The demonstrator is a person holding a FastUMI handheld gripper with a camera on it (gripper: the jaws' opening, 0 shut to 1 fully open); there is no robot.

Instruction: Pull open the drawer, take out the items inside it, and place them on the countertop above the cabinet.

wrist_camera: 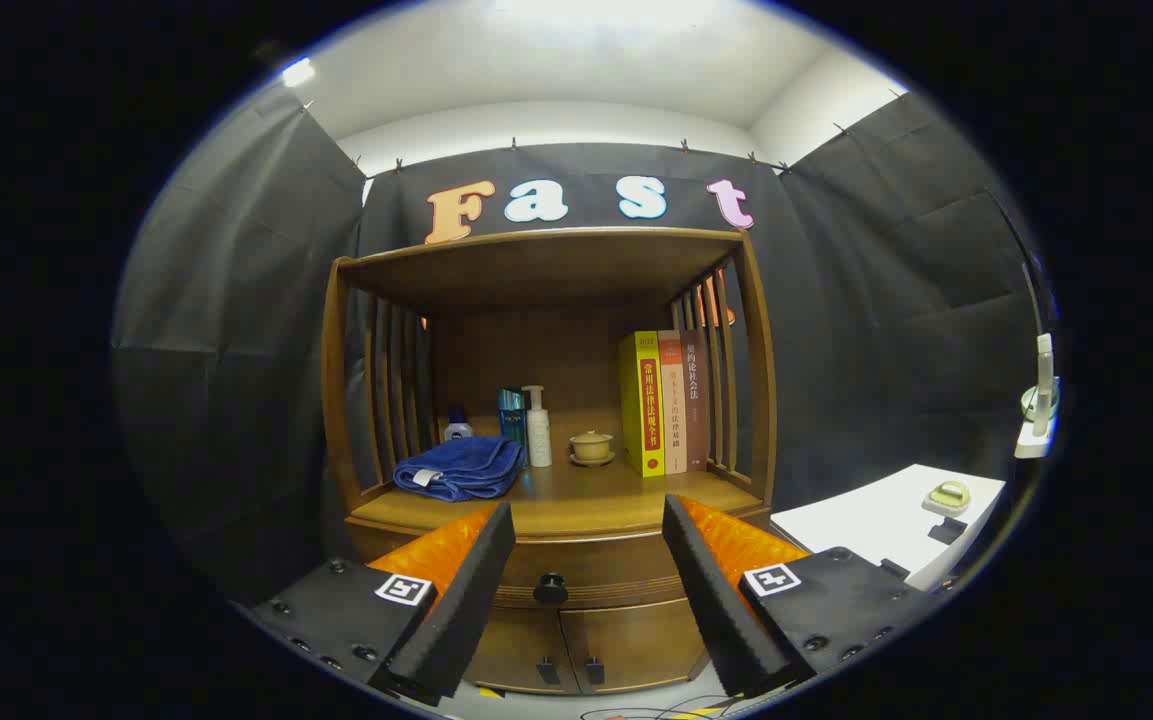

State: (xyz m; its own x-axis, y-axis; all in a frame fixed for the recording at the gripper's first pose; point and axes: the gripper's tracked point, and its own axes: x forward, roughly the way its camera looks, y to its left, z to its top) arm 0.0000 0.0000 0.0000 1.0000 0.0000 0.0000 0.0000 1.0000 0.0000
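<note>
A wooden cabinet stands ahead of me, its countertop [576,505] under an open shelf frame. Below the countertop, the drawer [586,580] sits closed, and its dark round knob [550,588] shows between my two fingers, some way beyond them. My gripper [588,522] is open and holds nothing, with the fingers spread wide in front of the drawer front. What lies inside the drawer is hidden. Two lower cabinet doors [576,645] with small dark handles are below the drawer.
On the countertop lie a folded blue towel [459,467], a small bottle [457,427], a teal box [512,415], a white pump bottle [538,428], a lidded tea bowl [592,447] and three upright books [666,402]. A white table [886,520] stands to the right.
</note>
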